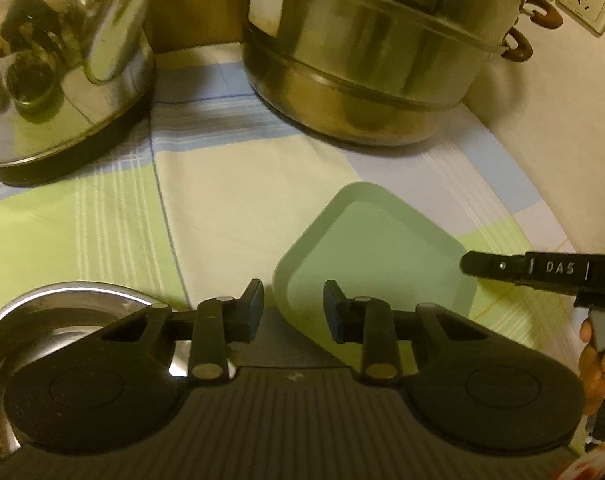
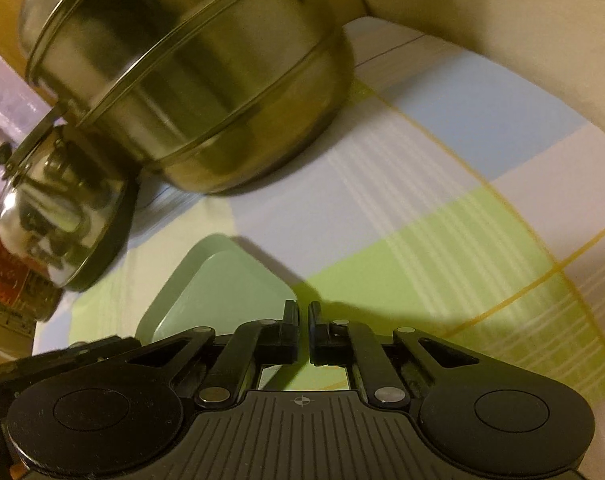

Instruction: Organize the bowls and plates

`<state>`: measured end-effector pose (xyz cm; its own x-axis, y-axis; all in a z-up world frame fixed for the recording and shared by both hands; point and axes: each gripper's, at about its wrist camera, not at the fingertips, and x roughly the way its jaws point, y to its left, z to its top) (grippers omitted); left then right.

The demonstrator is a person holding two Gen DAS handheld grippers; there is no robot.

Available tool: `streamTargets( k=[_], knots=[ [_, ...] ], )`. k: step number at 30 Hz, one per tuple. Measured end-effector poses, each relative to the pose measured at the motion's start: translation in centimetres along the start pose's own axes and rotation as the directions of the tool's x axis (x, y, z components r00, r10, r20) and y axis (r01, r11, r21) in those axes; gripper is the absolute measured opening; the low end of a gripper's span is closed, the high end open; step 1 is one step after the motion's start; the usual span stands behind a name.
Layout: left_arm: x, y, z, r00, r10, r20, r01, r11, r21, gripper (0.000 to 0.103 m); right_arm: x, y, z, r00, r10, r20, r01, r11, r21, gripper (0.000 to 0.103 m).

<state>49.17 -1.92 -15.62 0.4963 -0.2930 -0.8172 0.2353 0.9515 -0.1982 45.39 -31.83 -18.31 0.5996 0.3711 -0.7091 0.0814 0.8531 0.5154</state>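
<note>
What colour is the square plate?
The square plate is pale green, clearest in the left wrist view.

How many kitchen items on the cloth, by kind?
Green square plate: 1
Steel bowl: 1
Stacked steamer pot: 1
Kettle: 1
Total: 4
</note>
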Motion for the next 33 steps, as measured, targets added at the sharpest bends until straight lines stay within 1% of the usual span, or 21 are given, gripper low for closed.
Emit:
streamTargets(
  k=[5, 7, 9, 12, 14, 20, 33],
  knots=[
    [1.3, 0.0, -0.1, 1.000, 0.008, -0.028, -0.009, 1.000, -0.016, 0.019, -0.1, -0.5, 0.2, 1.000, 0.003, 0.002, -0.003, 1.000, 0.009, 0.005],
    [1.5, 0.2, -0.2, 1.000, 0.018, -0.025, -0.018, 1.000, -0.022, 0.012, -0.1, -0.6, 0.1, 1.000, 0.000, -0.001, 0.000, 1.000, 0.016, 0.005],
    [1.6, 0.3, -0.1, 0.999, 0.024, -0.022, -0.024, 0.999, -0.022, 0.008, 0.1, -0.5, 0.0, 1.000, -0.003, -0.001, 0.003, 1.000, 0.024, 0.005],
    [1.5, 0.5, -0.1, 1.000, 0.009, -0.018, -0.010, 0.999, -0.041, 0.007, 0.0, -0.4, 0.0, 1.000, 0.003, 0.002, -0.003, 1.000, 0.016, 0.005],
    [1.3, 0.5, -0.1, 1.000, 0.006, -0.010, -0.006, 0.999, -0.043, 0.006, -0.2, -0.2, -0.1, 1.000, -0.007, 0.011, 0.007, 1.000, 0.001, 0.005],
    [-0.1, 0.2, -0.2, 1.000, -0.012, 0.010, 0.012, 0.998, -0.057, 0.006, -1.5, 0.2, 0.0, 1.000, -0.004, 0.027, 0.004, 1.000, -0.011, 0.005],
    [-6.2, -0.9, -0.7, 0.997, -0.017, 0.081, 0.024, 0.996, -0.085, 0.006, -6.8, 2.3, -0.2, 0.997, 0.055, 0.052, -0.054, 0.998, -0.012, 0.005]
  ],
)
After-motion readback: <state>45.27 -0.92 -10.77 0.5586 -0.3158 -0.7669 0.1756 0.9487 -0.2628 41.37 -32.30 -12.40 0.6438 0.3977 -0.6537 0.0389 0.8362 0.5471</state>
